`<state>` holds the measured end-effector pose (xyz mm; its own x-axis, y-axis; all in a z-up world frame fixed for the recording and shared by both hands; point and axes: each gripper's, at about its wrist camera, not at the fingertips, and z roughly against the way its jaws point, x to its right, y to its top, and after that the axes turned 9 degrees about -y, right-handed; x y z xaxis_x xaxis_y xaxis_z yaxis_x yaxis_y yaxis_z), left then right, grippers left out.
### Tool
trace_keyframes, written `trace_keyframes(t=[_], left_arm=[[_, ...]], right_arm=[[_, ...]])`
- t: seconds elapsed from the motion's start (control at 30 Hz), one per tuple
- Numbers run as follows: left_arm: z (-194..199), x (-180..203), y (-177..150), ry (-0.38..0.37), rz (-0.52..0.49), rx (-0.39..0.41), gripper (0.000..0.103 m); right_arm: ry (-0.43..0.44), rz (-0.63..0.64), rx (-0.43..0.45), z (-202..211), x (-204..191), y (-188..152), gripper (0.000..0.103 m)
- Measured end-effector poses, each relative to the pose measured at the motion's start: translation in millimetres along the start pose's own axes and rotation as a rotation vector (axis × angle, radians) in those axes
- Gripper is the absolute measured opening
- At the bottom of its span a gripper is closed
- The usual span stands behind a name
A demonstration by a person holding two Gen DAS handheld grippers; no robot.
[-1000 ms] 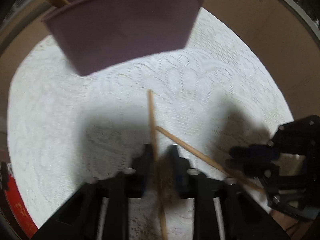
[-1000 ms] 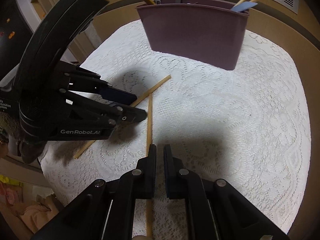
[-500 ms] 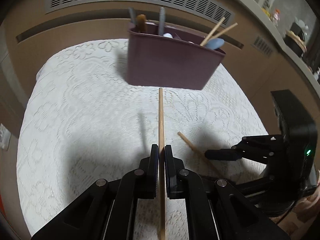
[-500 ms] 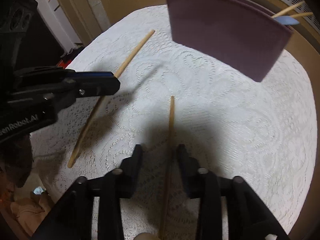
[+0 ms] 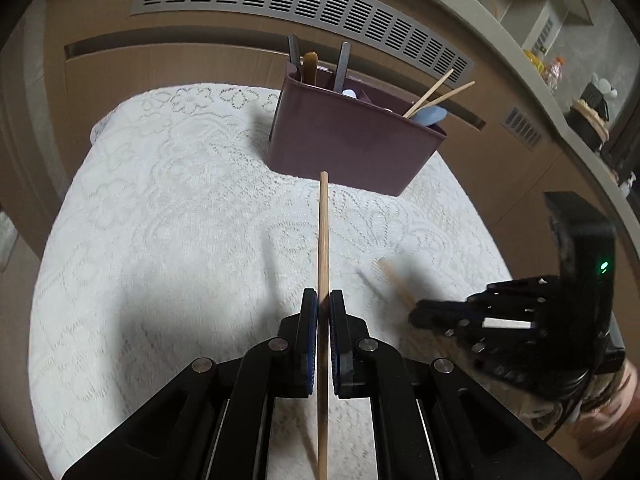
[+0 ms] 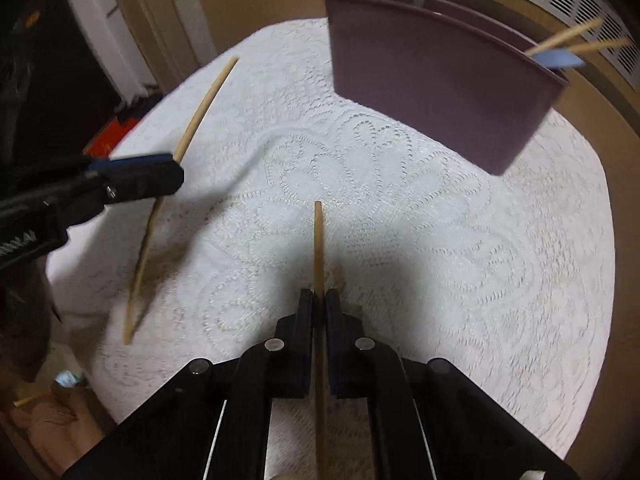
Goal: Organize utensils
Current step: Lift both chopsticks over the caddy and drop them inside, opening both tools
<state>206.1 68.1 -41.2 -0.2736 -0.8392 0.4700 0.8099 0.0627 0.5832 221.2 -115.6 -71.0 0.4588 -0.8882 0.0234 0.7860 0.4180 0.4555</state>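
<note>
Left gripper (image 5: 323, 300) clamped on one wooden chopstick (image 5: 323, 240), tip aimed at the front wall of the purple utensil holder (image 5: 352, 148). Right gripper (image 6: 319, 300) likewise pinched shut on the second chopstick (image 6: 318, 240), low over the lace tablecloth (image 6: 460, 260) in front of that holder. Probably best to lift each stick clear of the holder's rim, tip it more upright, then drop it beside the two chopsticks (image 5: 436, 92) already leaning out of the holder's right end. Worth watching the blue spoon (image 5: 430, 114) crowding that same compartment, plus the dark handles (image 5: 344, 66) at the holder's left end. Nothing else on the cloth between grippers and holder.
</note>
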Motion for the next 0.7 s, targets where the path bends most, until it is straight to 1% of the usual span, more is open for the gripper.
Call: trace_keyframes(t=[0.1, 0.2, 0.33, 0.4, 0.53, 0.6, 0.63, 0.7], left_arm=[[7.0, 6.3, -3.8, -0.009, 0.015, 0.022, 0.006], [19.0, 19.3, -3.2, -0.023, 0.0, 0.056, 0.006], [37.3, 37.9, 6.0, -0.051, -0.033, 0.1, 0.006], [50.3, 48.5, 16.0, -0.058, -0.063, 0.138, 0.006], [79.8, 71.4, 49.8, -0.073, -0.141, 0.252, 0.006], [89.5, 80.2, 66.5, -0.076, -0.176, 0.299, 0.006], [94.0, 84.7, 76.2, -0.078, -0.196, 0.32, 0.006], [103.0, 94.3, 94.9, -0.073, -0.238, 0.365, 0.006]], right_arm=[[0.016, -0.073, 0.053, 21.1, 13.1, -8.7, 0.006], [0.034, -0.133, 0.116, 45.2, 26.3, -13.4, 0.006], [0.054, -0.178, 0.2, 80.0, 41.5, -21.7, 0.006], [0.062, -0.198, 0.25, 99.0, 47.7, -24.4, 0.006], [0.057, -0.194, 0.376, 143.7, 57.2, -8.7, 0.006], [0.044, -0.184, 0.457, 169.3, 59.0, 8.5, 0.006], [0.04, -0.177, 0.478, 176.0, 58.4, 15.4, 0.006], [0.006, -0.157, 0.548, 199.9, 61.0, 35.3, 0.006]])
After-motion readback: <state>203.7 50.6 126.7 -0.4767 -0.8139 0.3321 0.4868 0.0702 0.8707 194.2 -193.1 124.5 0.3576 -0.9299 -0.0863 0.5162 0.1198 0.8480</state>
